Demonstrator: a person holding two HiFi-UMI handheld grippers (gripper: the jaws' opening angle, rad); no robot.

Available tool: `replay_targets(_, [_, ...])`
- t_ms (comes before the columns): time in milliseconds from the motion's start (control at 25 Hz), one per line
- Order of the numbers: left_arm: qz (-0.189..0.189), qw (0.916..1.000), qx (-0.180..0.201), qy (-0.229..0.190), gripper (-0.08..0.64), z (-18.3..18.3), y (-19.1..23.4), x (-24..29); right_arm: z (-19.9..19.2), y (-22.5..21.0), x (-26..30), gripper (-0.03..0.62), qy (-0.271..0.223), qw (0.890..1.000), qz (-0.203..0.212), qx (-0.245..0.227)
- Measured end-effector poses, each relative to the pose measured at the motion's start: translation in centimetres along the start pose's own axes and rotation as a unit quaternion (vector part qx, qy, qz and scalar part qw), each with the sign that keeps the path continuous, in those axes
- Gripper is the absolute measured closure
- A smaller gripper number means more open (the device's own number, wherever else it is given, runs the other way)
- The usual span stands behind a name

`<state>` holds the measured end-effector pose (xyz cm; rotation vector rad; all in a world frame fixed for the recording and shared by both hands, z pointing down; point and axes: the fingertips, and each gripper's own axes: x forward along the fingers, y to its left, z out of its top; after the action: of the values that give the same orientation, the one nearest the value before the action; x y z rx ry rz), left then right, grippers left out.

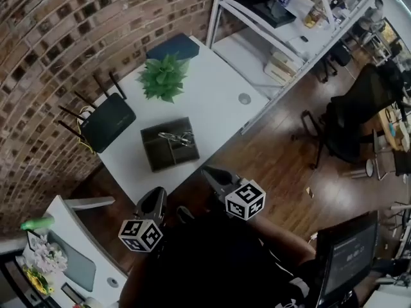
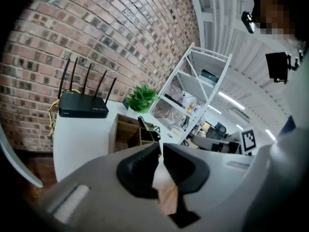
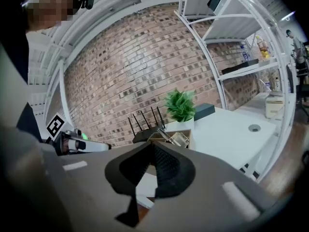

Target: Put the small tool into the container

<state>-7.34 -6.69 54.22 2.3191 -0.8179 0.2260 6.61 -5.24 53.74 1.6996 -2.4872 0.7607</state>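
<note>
While both grippers are held off the near edge of the white table (image 1: 215, 101), the small tool (image 1: 178, 137) is found lying inside the container (image 1: 159, 158), in its compartment on the side toward the plant (image 1: 164, 76). The tool is seen as a metallic item resting across the divider region; finer detail cannot be made out. The container is set on the table between the router (image 1: 108, 122) and the table's near edge, apart from both grippers.

The left gripper (image 2: 161, 149) is noted with its jaws drawn all but together, only a thin slit being left at the tips; nothing is caught between them. The right gripper (image 3: 153, 146) is noted with its jaws pressed together at the tips, and nothing is pinched there either. Both are pointed toward the table and slightly downward, the container being seen ahead of each. A white shelf rack (image 1: 270, 31) is recorded beside the table's far end.
</note>
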Motion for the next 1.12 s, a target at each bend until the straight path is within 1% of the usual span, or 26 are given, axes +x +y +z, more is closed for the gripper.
replay_targets(240, [-0.031, 0.9989, -0.001, 0.035, 0.531, -2.1, -1.1, 0.3, -1.3, 0.2, -2.5, 0.578, -0.003, 0.999, -0.034, 0.029])
replay_targets(360, [-0.046, 0.9976, 0.001, 0.052, 0.531, -3.0, -2.4, 0.7, -1.4, 0.5, -3.9, 0.581, -0.006, 0.998, -0.039, 0.04])
replay_targets(480, [-0.051, 0.9971, 0.005, 0.056, 0.531, -3.2, -3.5, 1.3, -1.6, 0.5, -4.8, 0.581, -0.006, 0.999, -0.033, 0.041])
replay_targets(600, [-0.041, 0.9979, 0.011, 0.049, 0.531, -2.7, -3.7, 1.7, -1.7, 0.5, -4.4, 0.581, -0.003, 0.999, -0.017, 0.041])
replay_targets(880, [-0.01, 0.9995, 0.018, 0.024, 0.531, -1.8, -5.5, 2.8, -1.4, 0.0, -4.4, 0.581, 0.008, 0.999, 0.037, 0.028])
replay_targets(1120, [0.02, 0.9994, 0.027, 0.002, 0.531, -1.1, -7.1, 3.8, -0.8, -1.8, -5.2, 0.581, 0.015, 0.997, 0.072, 0.018])
